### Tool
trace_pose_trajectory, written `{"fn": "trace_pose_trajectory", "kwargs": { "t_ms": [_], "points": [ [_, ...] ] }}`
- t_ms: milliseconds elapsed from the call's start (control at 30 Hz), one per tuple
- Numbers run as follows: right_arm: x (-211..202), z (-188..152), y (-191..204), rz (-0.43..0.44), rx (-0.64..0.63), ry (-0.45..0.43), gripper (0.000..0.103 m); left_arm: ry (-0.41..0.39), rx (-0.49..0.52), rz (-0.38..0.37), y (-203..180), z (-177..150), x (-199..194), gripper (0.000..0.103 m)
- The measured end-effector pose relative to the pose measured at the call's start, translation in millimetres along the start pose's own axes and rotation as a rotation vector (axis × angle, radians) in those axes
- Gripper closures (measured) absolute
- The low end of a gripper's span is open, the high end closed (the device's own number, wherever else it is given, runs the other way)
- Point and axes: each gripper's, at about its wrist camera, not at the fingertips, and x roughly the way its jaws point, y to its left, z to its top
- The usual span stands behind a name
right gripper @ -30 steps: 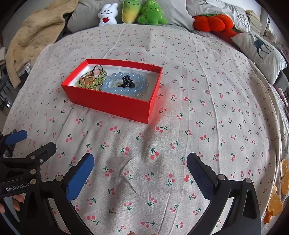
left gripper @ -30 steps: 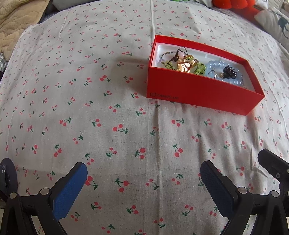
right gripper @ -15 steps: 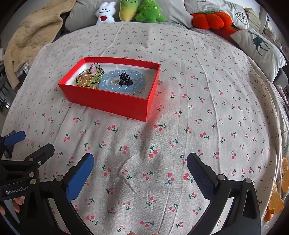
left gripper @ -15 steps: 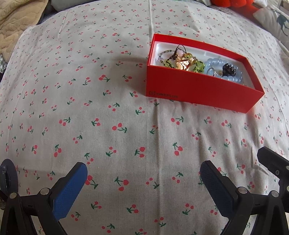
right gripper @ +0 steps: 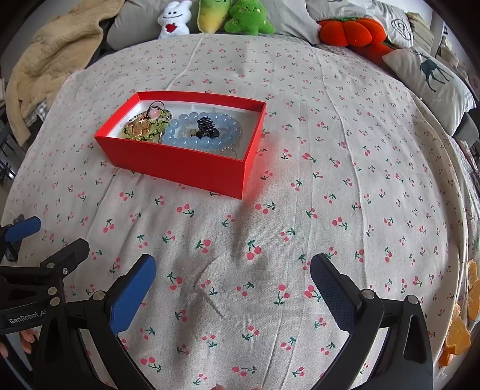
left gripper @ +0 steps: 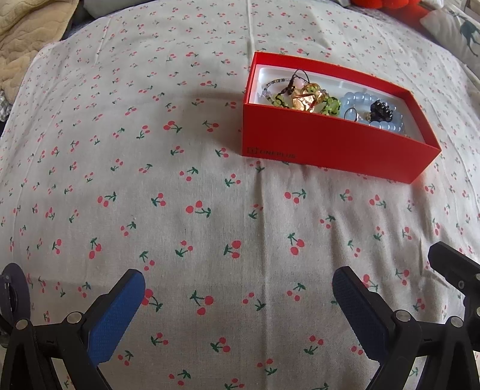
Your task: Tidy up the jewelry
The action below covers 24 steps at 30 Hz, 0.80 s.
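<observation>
A red box (left gripper: pixel 330 144) (right gripper: pixel 186 165) sits on the cherry-print bedspread and holds the jewelry. Inside lie a green and gold beaded piece (left gripper: pixel 309 97) (right gripper: pixel 145 127), a pale blue bead bracelet (left gripper: pixel 360 100) (right gripper: pixel 192 139) and a small black clip (left gripper: pixel 381 111) (right gripper: pixel 207 125). My left gripper (left gripper: pixel 238 297) is open and empty, low over the sheet well in front of the box. My right gripper (right gripper: pixel 232 280) is also open and empty, in front of the box's right end. The left gripper's body (right gripper: pixel 39 270) shows at the lower left of the right wrist view.
Plush toys (right gripper: pixel 216 15) and an orange pumpkin cushion (right gripper: pixel 351 30) line the head of the bed. A beige blanket (right gripper: pixel 51 60) lies at the far left, a deer-print pillow (right gripper: pixel 432 78) at the right. Orange pieces (right gripper: pixel 459 330) sit at the right edge.
Both grippers have drawn back slightly from the box, which now looks a little farther and higher in each view. Both stay open and empty.
</observation>
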Motion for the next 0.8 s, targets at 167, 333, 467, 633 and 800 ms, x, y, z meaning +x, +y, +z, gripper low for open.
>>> {"fn": "trace_pose_trajectory", "kwargs": {
  "t_ms": [167, 333, 467, 633, 800],
  "points": [
    [0.1, 0.0, 0.2, 0.000, 0.000, 0.000, 0.000, -0.001, 0.001, 0.002, -0.1, -0.3, 0.4, 0.001],
    [0.5, -0.3, 0.1, -0.001, 0.000, 0.003, 0.000, 0.004, 0.006, 0.010, 0.0, 0.3, 1.2, 0.001],
    [0.5, -0.3, 0.4, -0.001, 0.000, 0.003, 0.000, 0.000, 0.008, 0.021, -0.9, 0.4, -0.1, 0.001],
    [0.2, -0.3, 0.5, -0.001, 0.001, 0.003, 0.000, -0.006, 0.008, 0.020, -2.9, 0.3, -3.3, 0.001],
    [0.5, -0.2, 0.4, -0.004, 0.000, 0.003, 0.000, 0.007, 0.004, 0.013, -4.2, -0.1, -2.5, 0.001]
  ]
}}
